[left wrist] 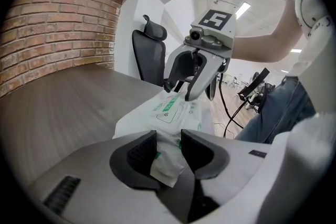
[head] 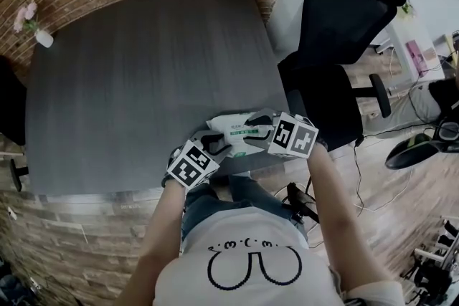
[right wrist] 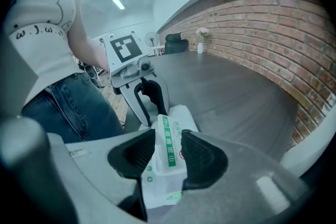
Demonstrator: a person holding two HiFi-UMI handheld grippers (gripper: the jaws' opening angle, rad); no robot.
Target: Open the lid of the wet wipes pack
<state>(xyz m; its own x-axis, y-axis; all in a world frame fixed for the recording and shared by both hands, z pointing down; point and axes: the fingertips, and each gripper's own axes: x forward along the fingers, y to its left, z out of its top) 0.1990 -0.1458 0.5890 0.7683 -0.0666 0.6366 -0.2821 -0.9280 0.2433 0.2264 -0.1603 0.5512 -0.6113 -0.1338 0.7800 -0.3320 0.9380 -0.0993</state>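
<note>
Now angled down, left tool (left wrist: 168, 145) pinches the wet wipes pack (left wrist: 176, 110), right tool (right wrist: 169, 138) clasps its lid (right wrist: 166, 126).

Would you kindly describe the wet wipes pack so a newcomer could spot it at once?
On the dark table, look to the near edge by the person. The wet wipes pack sits there, held between the left gripper and right gripper. It is soft, white, green-printed, with a stiff lid, unlike the small flower vase at the far corner.

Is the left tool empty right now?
No, the left tool is clamped on the crimped end of the wet wipes pack, which shows between its jaws.
</note>
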